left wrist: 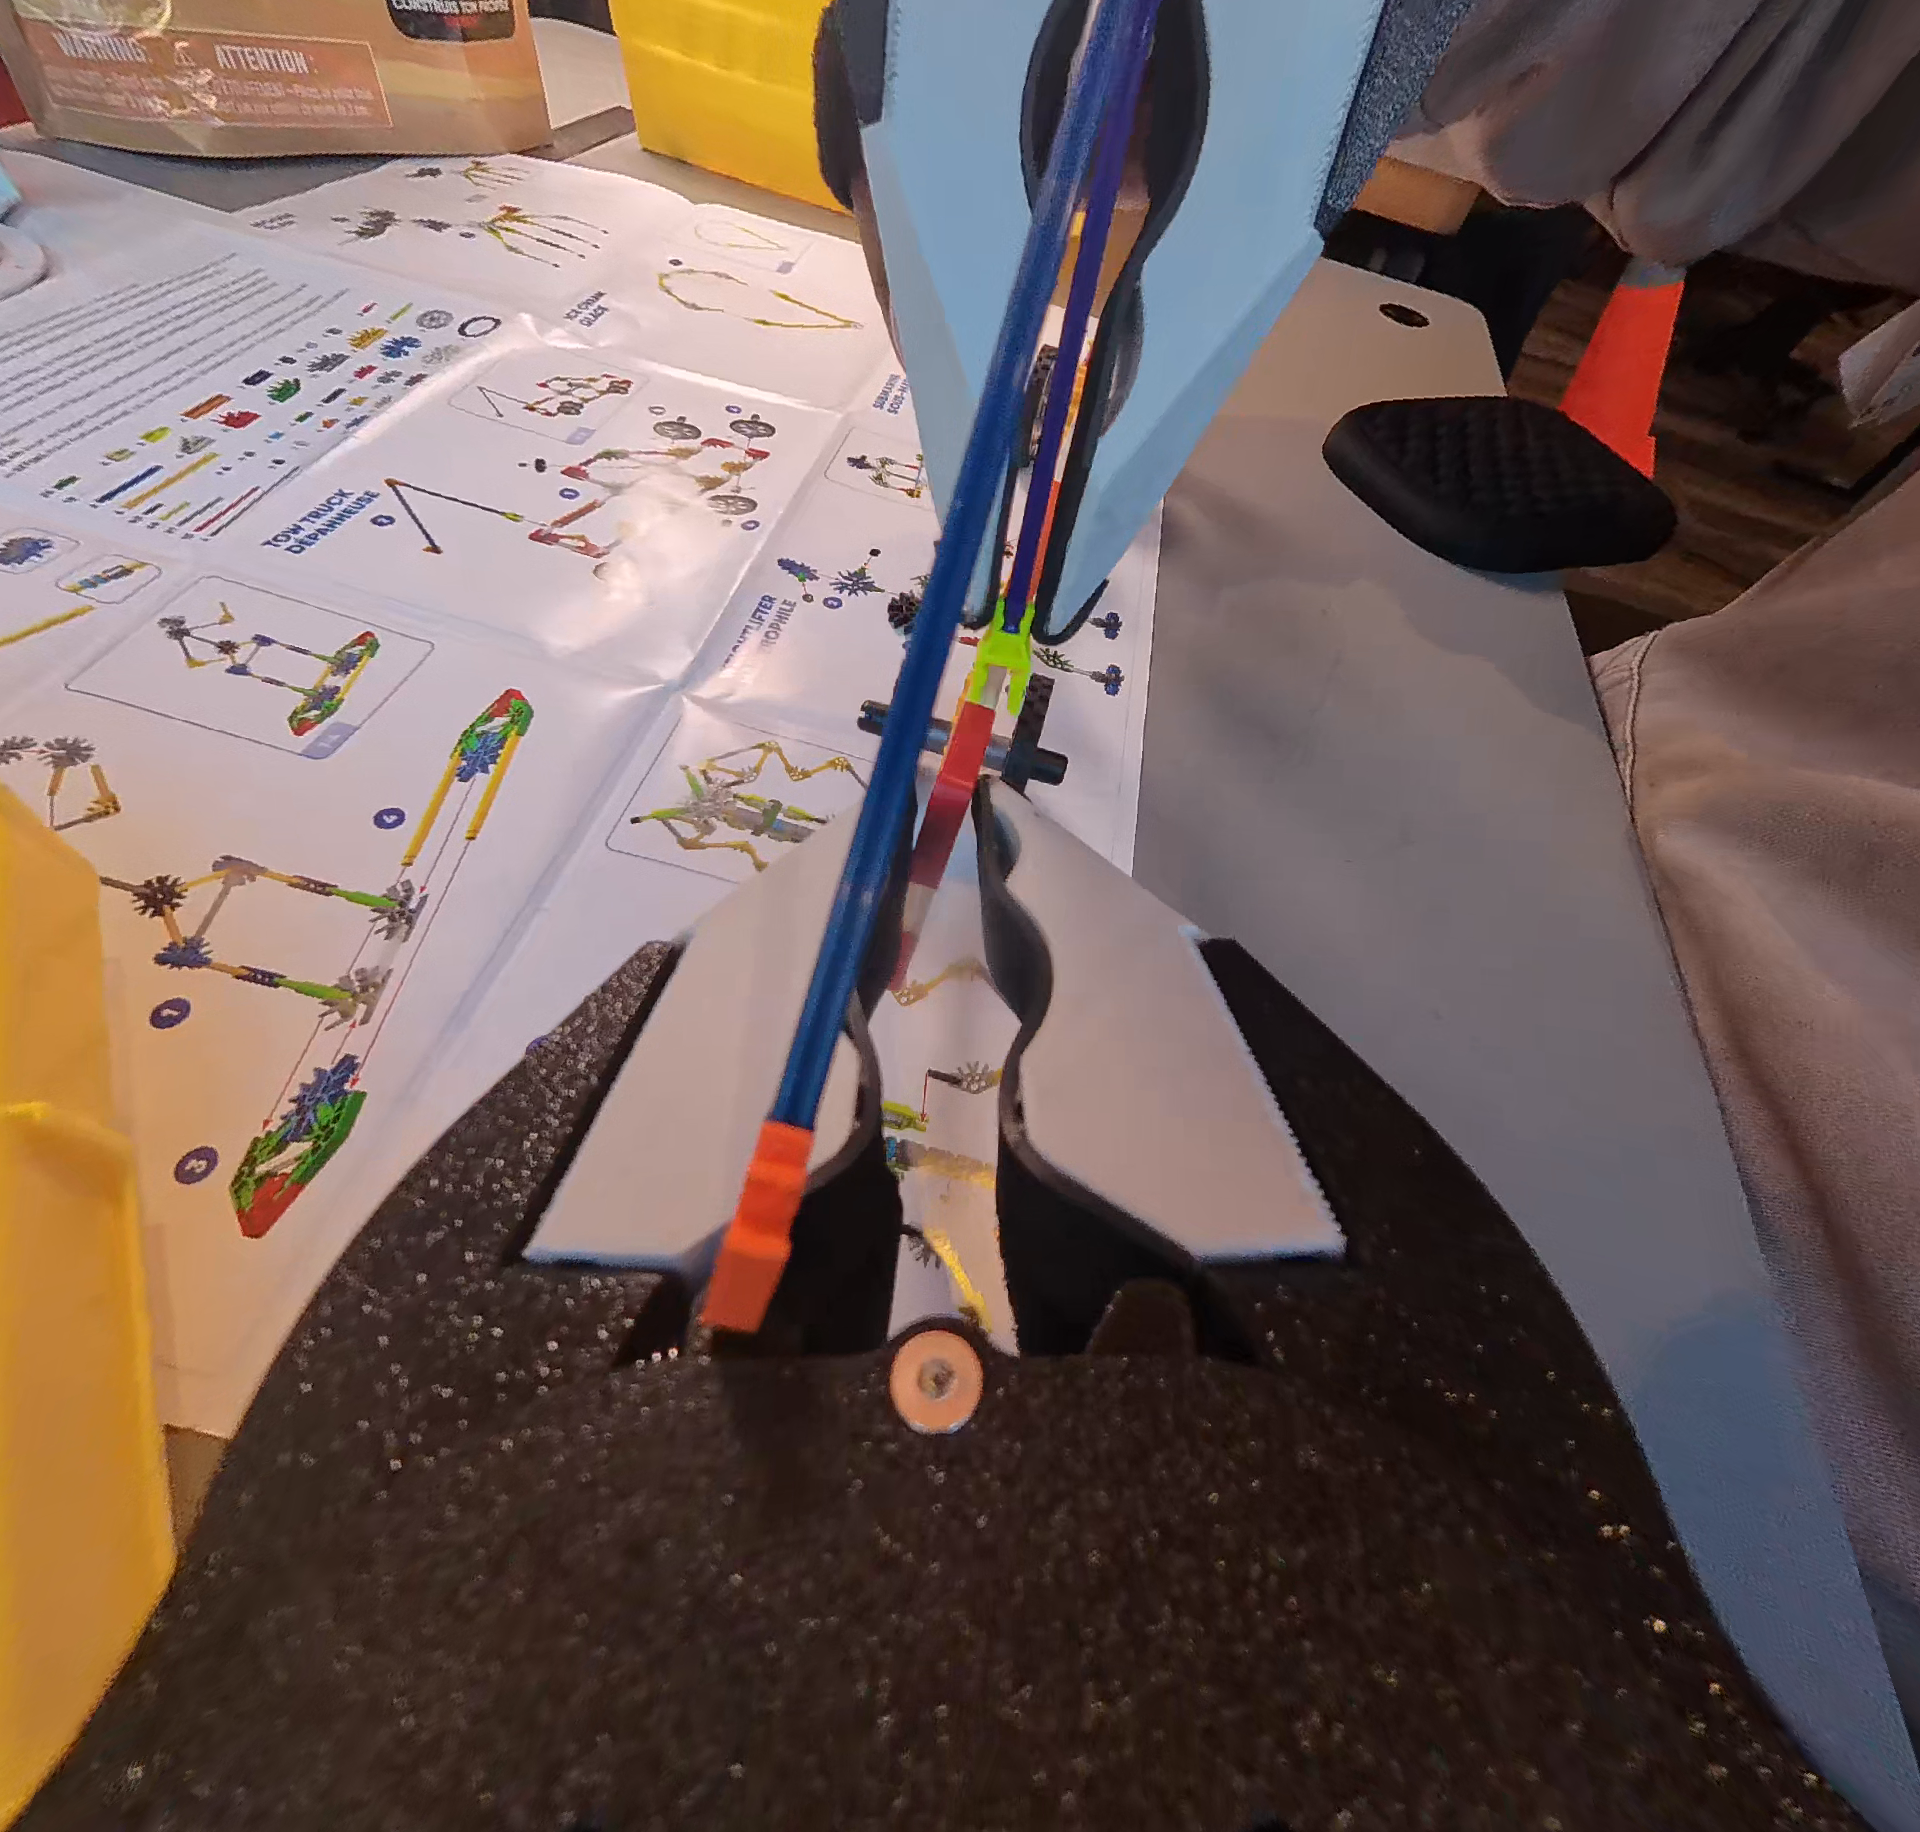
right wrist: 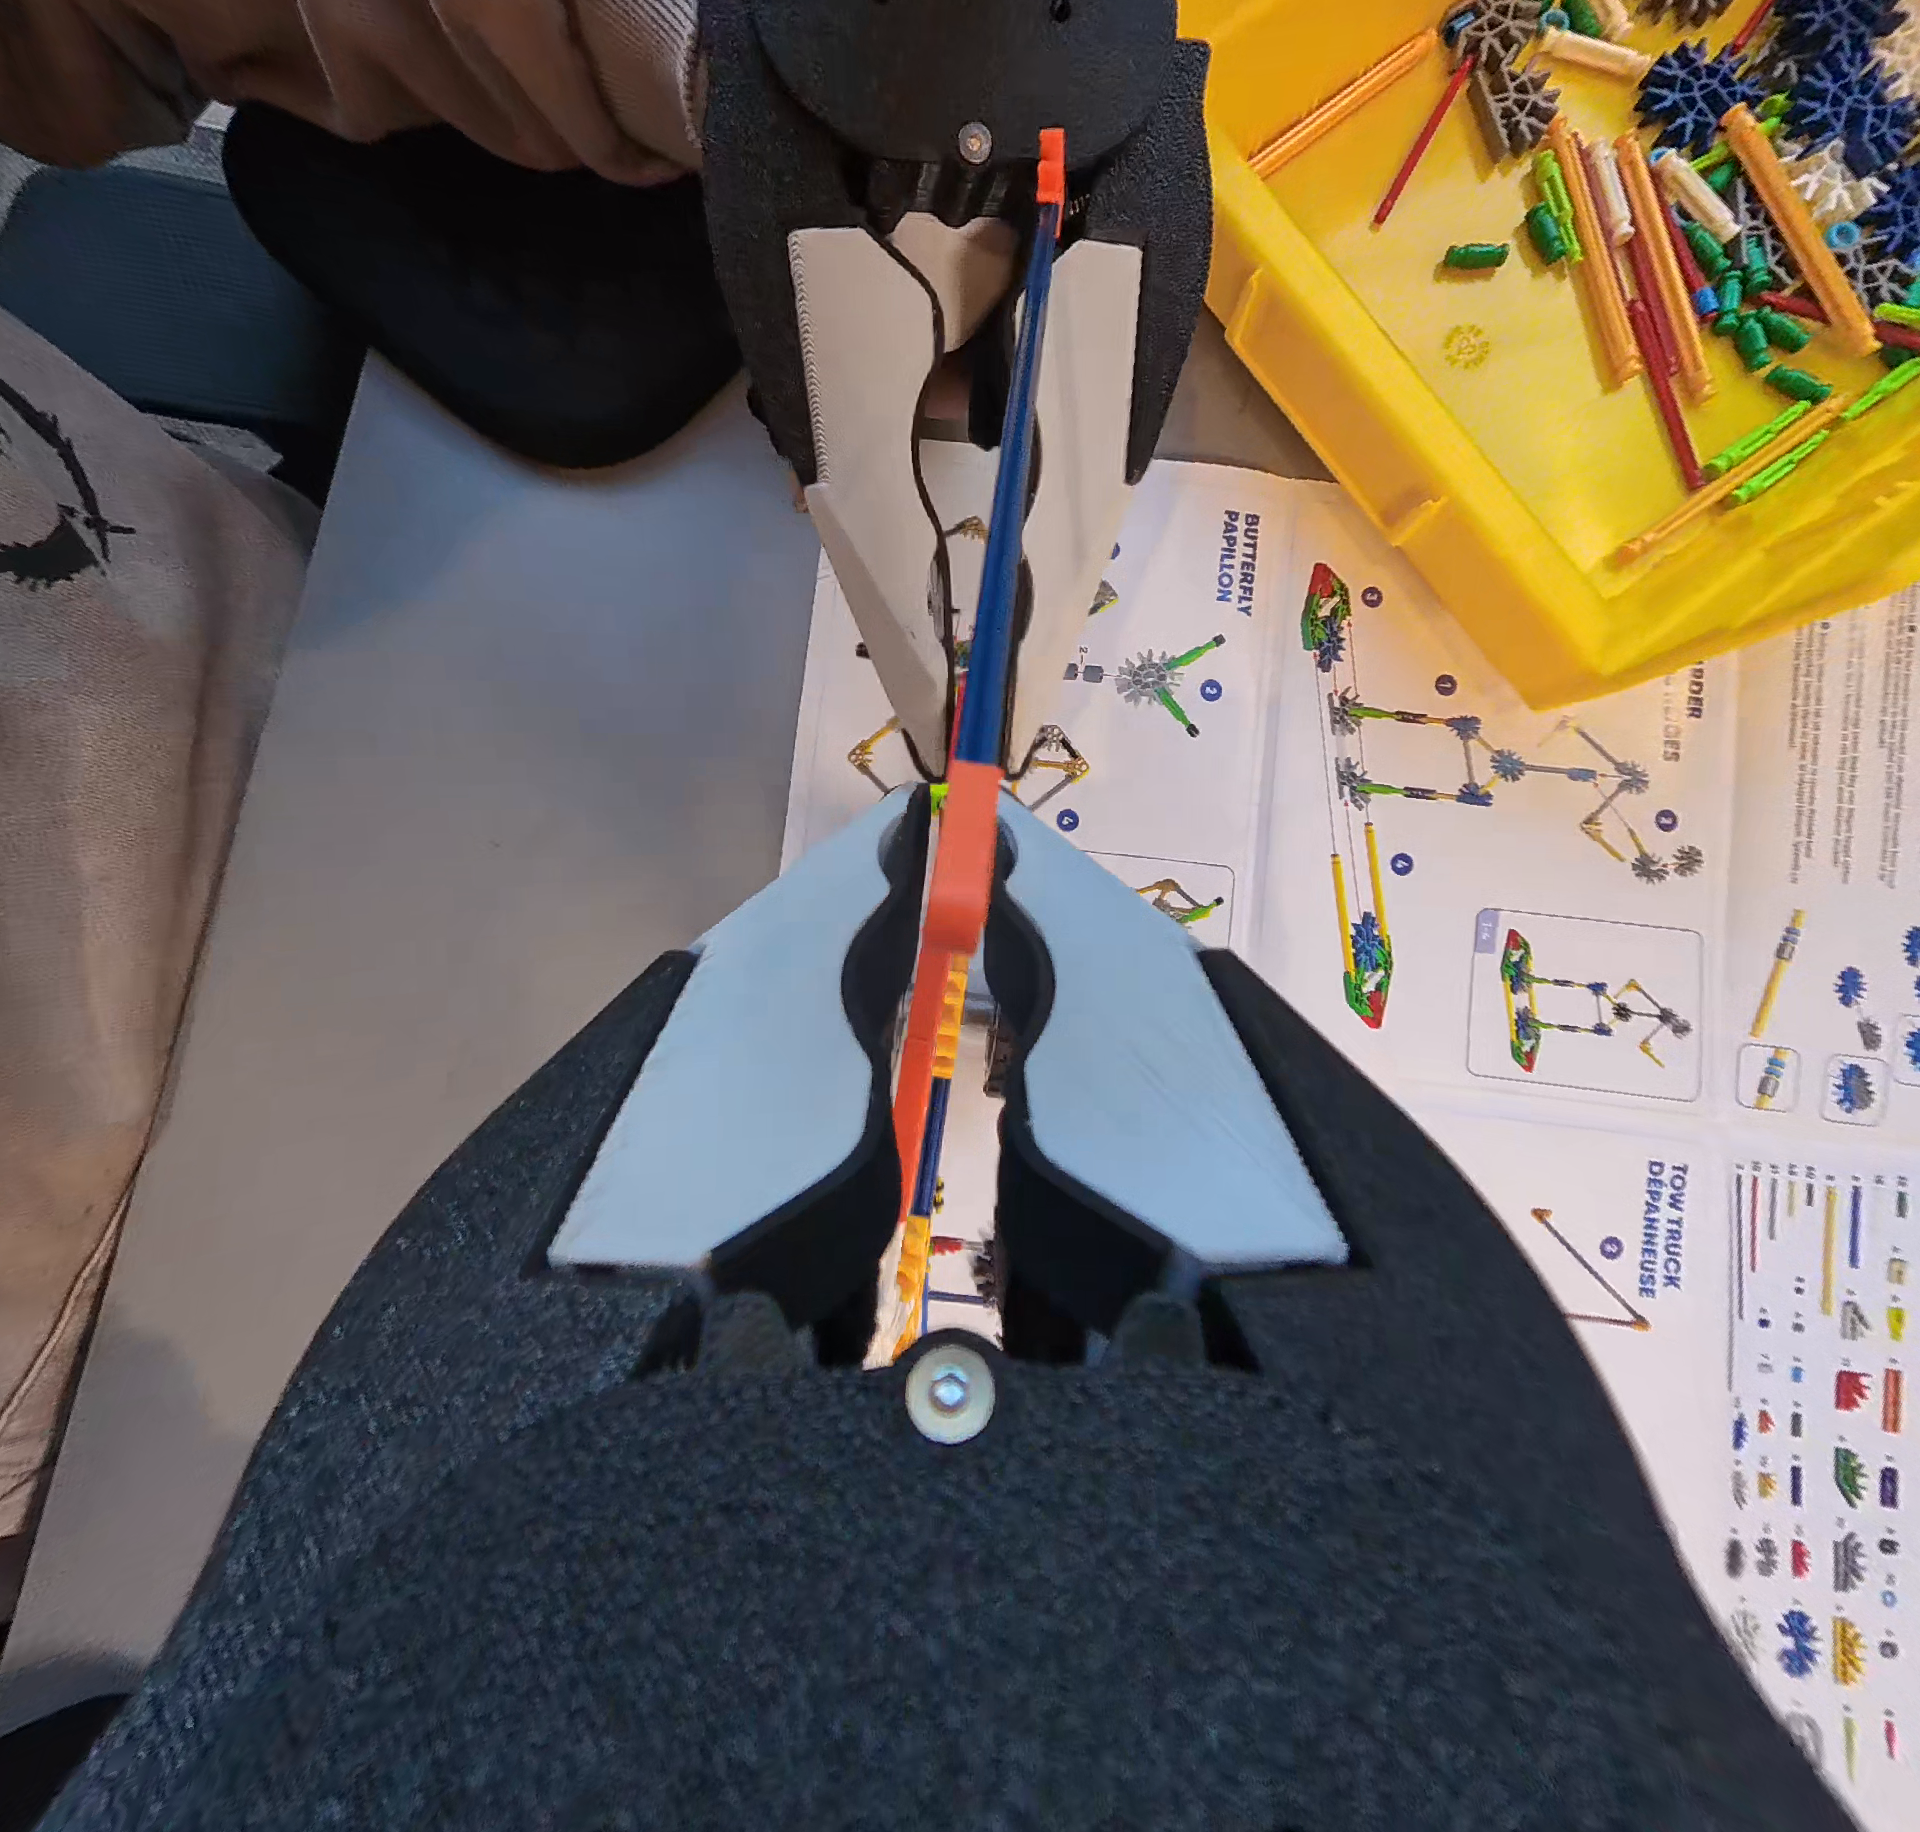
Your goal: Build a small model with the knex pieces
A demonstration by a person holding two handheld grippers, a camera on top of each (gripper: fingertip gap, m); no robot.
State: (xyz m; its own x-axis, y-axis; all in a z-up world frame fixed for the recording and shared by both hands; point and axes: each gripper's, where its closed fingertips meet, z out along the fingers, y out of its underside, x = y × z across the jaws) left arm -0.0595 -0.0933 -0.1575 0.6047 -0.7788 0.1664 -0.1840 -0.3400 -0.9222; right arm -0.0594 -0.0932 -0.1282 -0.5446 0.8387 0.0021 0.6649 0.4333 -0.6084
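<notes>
My left gripper [left wrist: 961, 806] is closed on a red connector piece [left wrist: 951, 795] of the toy frame. My right gripper [right wrist: 961, 816] faces it, tips almost touching, and pinches the orange connector [right wrist: 961, 868] of the same frame. A long blue rod [left wrist: 914, 660] runs between both my jaws. Under them lies the instruction sheet [left wrist: 364, 556], and right of my right jaws stands a yellow bin [right wrist: 1455, 348] with loose parts.

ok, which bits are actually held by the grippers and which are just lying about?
Held: blue-rod assembly with orange, red and green connectors, clamped by left gripper and right gripper.
Lying about: yellow bin of loose parts, instruction sheet, cardboard box.
</notes>
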